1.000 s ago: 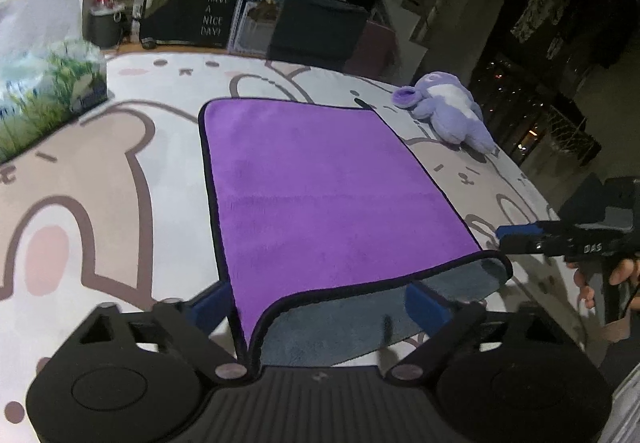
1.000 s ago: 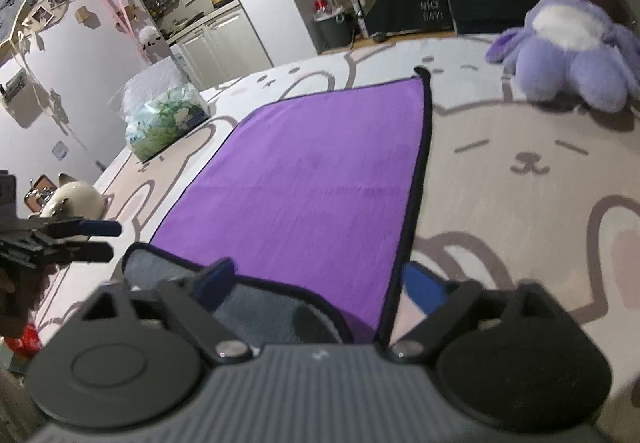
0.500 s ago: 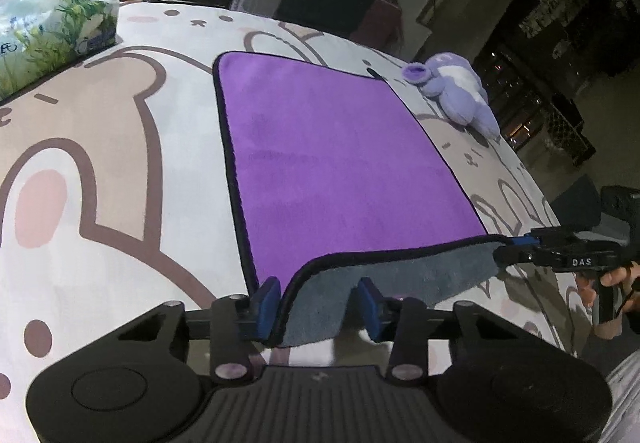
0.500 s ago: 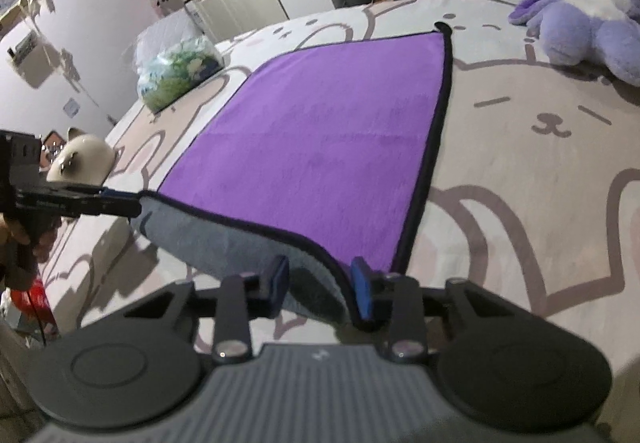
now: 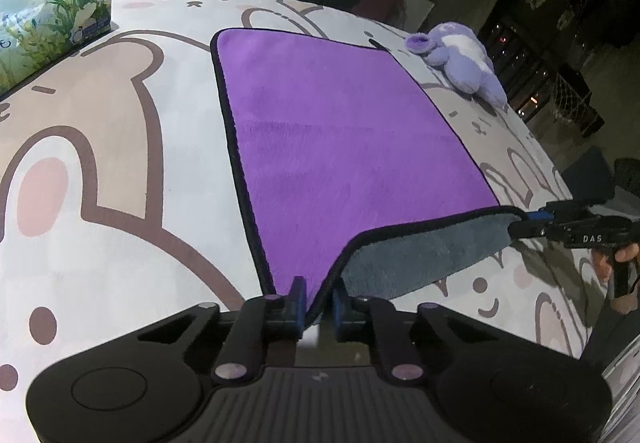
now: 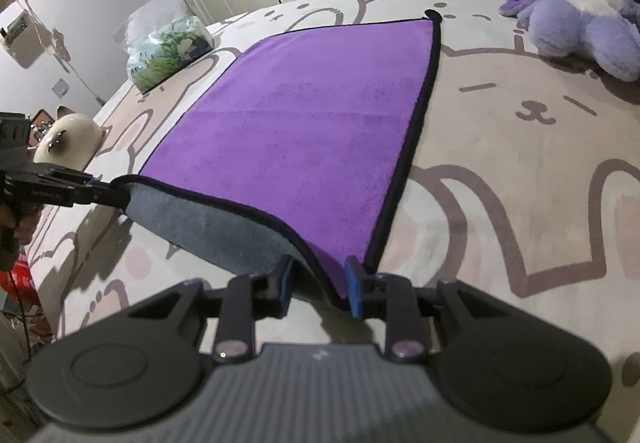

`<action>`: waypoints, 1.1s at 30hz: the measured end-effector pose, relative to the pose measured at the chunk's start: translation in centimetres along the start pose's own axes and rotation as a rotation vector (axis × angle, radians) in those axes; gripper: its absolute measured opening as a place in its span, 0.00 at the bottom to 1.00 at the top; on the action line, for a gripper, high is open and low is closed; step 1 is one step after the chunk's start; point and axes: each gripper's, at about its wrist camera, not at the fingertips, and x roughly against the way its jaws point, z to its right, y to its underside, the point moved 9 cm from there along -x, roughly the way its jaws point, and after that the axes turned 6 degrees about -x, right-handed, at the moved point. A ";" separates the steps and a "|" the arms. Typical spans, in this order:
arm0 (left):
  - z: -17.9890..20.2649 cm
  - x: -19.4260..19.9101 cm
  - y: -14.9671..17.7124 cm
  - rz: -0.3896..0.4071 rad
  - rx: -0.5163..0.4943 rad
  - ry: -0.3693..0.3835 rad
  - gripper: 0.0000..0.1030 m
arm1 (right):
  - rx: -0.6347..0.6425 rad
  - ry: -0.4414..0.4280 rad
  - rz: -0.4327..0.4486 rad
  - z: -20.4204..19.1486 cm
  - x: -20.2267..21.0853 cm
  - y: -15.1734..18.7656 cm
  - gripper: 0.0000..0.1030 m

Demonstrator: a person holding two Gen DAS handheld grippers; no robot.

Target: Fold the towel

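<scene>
Both grippers' fingers [image 5: 298, 293] pinch the purple towel's [image 5: 340, 147] near corners; a plush toy [image 6: 580, 15] and tissue pack [image 6: 170, 51] lie beside it.

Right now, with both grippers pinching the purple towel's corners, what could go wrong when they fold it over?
1. The left gripper and right gripper each pinch only a small corner of the towel, so one could slip free.
2. The lifted near edge sags between them, so the fold might land crooked or bunched.
3. The plush toy lies near the far right corner; a wide swing might bump it.
</scene>
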 end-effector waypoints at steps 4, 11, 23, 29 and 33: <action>0.2 0.2 -0.2 0.008 -0.020 -0.018 0.06 | 0.044 0.009 0.002 -0.6 0.1 0.0 0.11; 0.2 1.3 -1.4 0.071 -0.012 -0.035 0.05 | 0.048 0.010 0.063 -1.3 1.4 -1.0 0.06; 0.0 2.7 -6.0 0.196 -0.016 -0.086 0.05 | -0.002 0.007 0.178 -1.5 3.4 -5.0 0.06; -0.5 2.5 -8.7 0.246 -0.031 -0.107 0.05 | -0.027 0.009 0.220 -1.0 3.5 -7.3 0.06; -0.8 2.3 -10.3 0.273 -0.040 -0.117 0.05 | -0.037 0.002 0.249 -0.8 3.2 -9.5 0.06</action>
